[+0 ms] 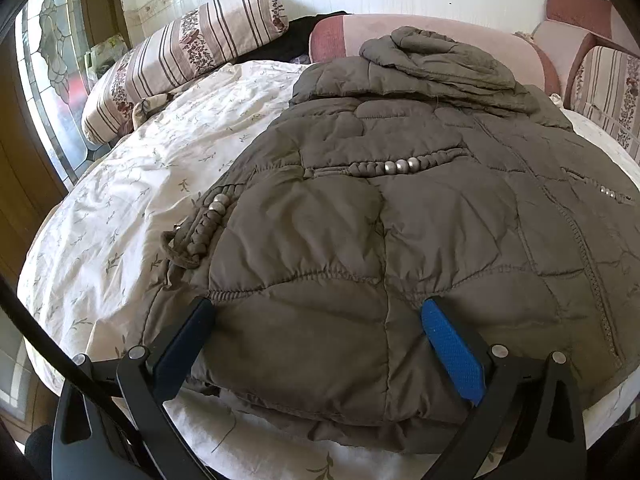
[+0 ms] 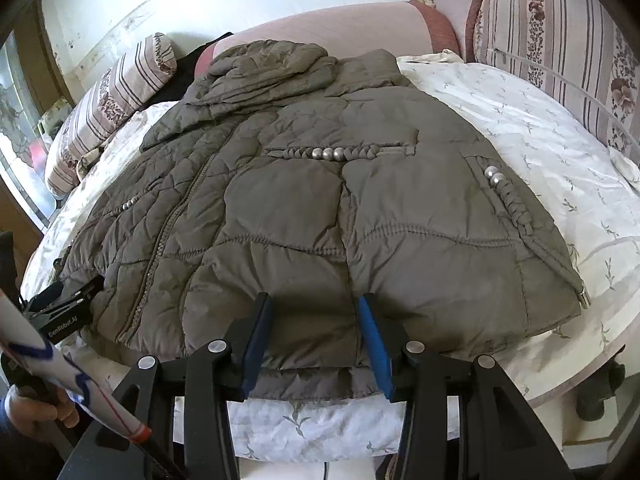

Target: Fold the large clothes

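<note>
A grey-brown quilted jacket (image 1: 400, 220) (image 2: 300, 200) lies spread flat on the bed, zipper side up. Its hood (image 1: 440, 60) (image 2: 268, 64) is folded down at the far end. My left gripper (image 1: 316, 304) stands wide open over the near hem at the jacket's left corner, with puffy fabric lying between its fingers and neither pad pressing it. My right gripper (image 2: 315, 298) is partly open astride the near hem further right; the fabric between its blue pads (image 2: 376, 344) lies loose. The left gripper's black body (image 2: 60, 320) shows at the left edge of the right wrist view.
A white floral sheet (image 1: 120, 208) (image 2: 540, 152) covers the bed. Striped bolsters (image 1: 180, 52) (image 2: 560, 48) and a pink headboard (image 1: 460, 32) ring the far side. A patterned glass window (image 1: 44, 64) is at left. A hand (image 2: 32, 408) grips the left tool.
</note>
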Demonstrator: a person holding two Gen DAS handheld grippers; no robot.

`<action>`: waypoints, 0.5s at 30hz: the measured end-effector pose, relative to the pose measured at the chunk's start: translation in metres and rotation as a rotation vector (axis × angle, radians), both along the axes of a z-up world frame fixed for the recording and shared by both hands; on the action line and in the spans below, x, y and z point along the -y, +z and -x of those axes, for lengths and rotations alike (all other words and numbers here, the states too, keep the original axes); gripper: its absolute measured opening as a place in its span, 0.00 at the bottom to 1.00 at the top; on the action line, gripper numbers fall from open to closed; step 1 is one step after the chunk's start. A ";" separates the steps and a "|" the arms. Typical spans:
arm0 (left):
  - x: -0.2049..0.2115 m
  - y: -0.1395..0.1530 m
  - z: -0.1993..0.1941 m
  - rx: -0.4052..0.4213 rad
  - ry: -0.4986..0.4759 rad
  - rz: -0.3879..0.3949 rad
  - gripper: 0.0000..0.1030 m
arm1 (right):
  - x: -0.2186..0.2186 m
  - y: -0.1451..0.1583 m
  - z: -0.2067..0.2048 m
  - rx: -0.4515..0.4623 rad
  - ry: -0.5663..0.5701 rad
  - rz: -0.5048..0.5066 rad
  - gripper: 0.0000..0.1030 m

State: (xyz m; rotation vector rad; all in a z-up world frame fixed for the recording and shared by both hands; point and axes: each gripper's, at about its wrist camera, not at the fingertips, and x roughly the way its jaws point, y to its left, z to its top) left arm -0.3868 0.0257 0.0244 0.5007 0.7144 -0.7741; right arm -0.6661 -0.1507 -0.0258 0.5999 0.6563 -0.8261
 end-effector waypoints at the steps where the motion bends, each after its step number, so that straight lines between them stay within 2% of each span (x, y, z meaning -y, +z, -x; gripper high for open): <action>1: 0.000 0.000 0.000 -0.002 0.002 0.002 1.00 | 0.000 0.000 0.000 -0.002 0.001 0.003 0.47; 15: 0.001 0.001 -0.001 0.005 -0.018 0.024 1.00 | -0.001 -0.001 -0.002 -0.007 -0.003 0.012 0.50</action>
